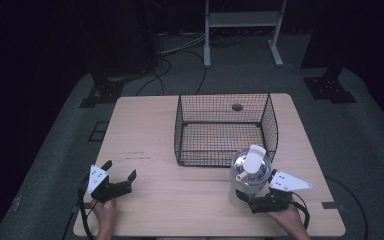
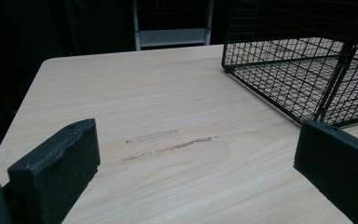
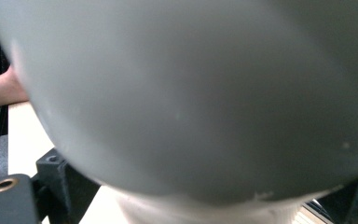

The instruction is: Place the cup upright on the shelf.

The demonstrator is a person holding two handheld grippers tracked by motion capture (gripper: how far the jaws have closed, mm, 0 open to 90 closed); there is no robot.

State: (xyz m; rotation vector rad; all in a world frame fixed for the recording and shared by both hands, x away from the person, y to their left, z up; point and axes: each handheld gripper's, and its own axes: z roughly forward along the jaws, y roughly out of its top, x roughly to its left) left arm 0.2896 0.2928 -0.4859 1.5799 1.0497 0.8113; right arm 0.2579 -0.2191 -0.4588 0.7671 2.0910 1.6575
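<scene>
A white flask with a shiny metal top and a white spout stands upright just in front of the front right corner of the black wire basket. My right gripper is shut on the flask's lower body, whose grey-white wall fills the space between the jaws. The frames do not reveal whether the flask rests on the table or hangs just above it. Near the table's front left, my left gripper is open, its jaws wide apart over bare wood. The basket lies ahead and to its right.
The light wooden table has faint scuff marks ahead of the left gripper. The basket has nothing in it. A small round hole in the tabletop shows through its mesh. A metal stand, cables and dark bases are on the floor behind.
</scene>
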